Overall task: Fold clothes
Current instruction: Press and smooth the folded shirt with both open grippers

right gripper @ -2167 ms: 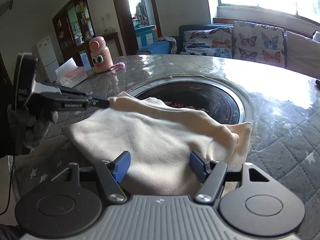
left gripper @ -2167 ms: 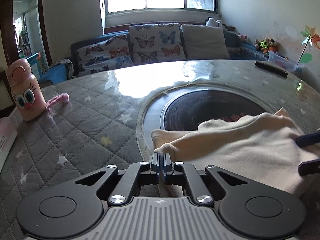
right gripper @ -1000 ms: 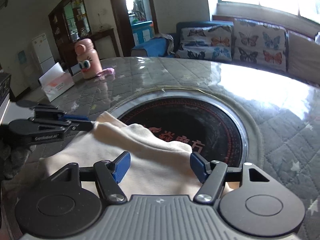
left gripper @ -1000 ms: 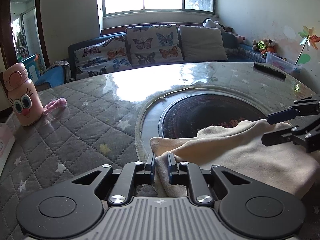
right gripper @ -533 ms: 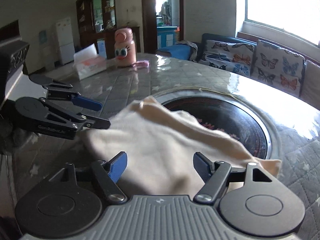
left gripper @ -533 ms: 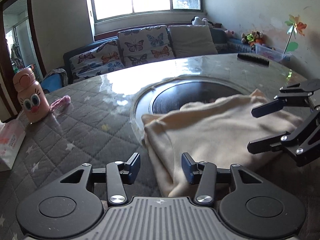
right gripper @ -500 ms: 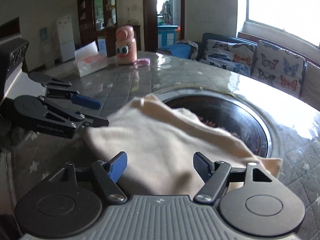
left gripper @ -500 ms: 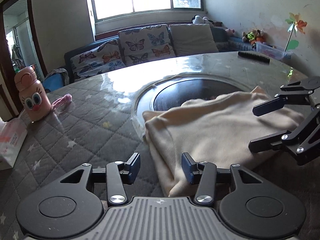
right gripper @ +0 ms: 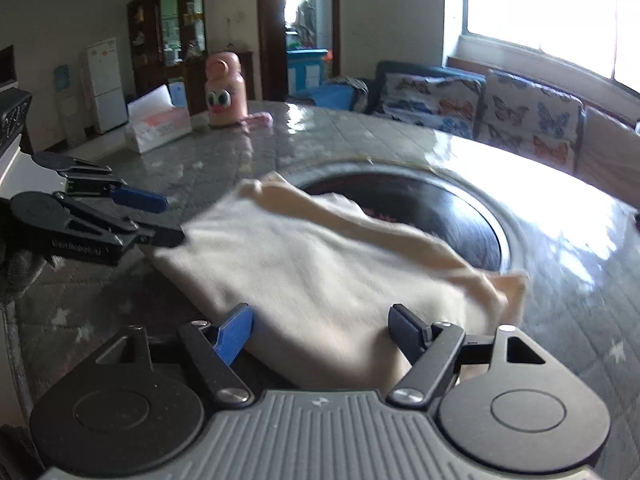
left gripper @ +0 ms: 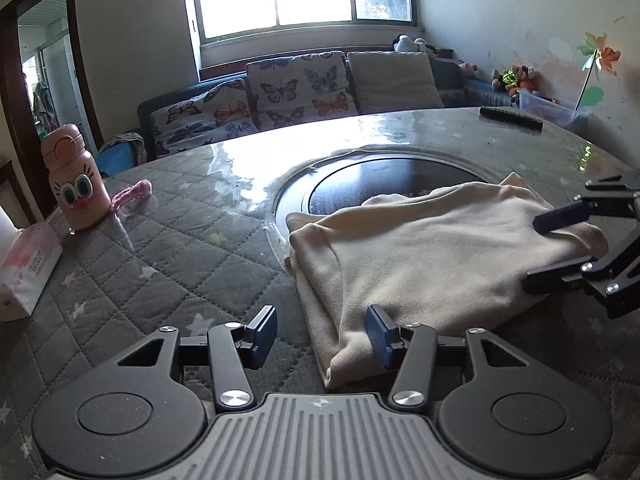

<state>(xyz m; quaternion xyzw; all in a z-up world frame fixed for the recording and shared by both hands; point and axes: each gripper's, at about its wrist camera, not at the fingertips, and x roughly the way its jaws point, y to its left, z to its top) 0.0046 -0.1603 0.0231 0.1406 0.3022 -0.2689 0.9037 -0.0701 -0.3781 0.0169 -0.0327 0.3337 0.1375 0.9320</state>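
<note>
The folded cream garment (left gripper: 432,256) lies on the round table (left gripper: 168,248), partly over its dark centre disc (left gripper: 384,184), with the left gripper (left gripper: 322,334) released at 6 o'clock and the right gripper (right gripper: 320,330) released at 3 o'clock, both straddling its edges.

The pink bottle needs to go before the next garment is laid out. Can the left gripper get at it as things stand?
Probably yes. The left gripper is open and holds nothing, and the quilted table between it and the pink bottle looks free; only the tissue box sits nearby, off to one side.
</note>
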